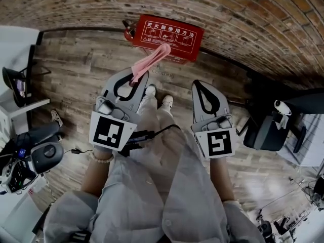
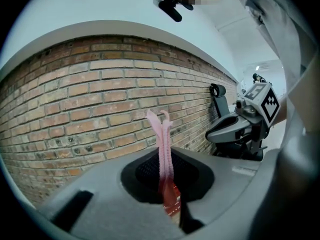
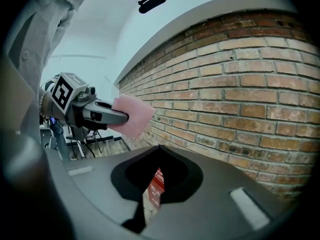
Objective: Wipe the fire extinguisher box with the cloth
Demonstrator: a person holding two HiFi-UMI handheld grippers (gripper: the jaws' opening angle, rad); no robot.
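A red fire extinguisher box (image 1: 169, 36) with white print stands on the wooden floor against the brick wall. My left gripper (image 1: 135, 78) is shut on a pink cloth (image 1: 151, 62), whose free end trails up over the box's front. In the left gripper view the cloth (image 2: 164, 149) rises pinched between the jaws, with red of the box (image 2: 171, 203) below. My right gripper (image 1: 203, 85) hangs shut and empty, to the right of the left one and nearer than the box. Through its jaws a slice of the box (image 3: 157, 186) shows, and the cloth (image 3: 132, 113) sticks out of the left gripper (image 3: 102, 115).
A brick wall (image 1: 217, 19) runs behind the box. A black office chair (image 1: 271, 128) stands to the right, and dark equipment with cables (image 1: 30, 151) sits on the left. The person's shoes (image 1: 157, 97) stand on the plank floor just before the box.
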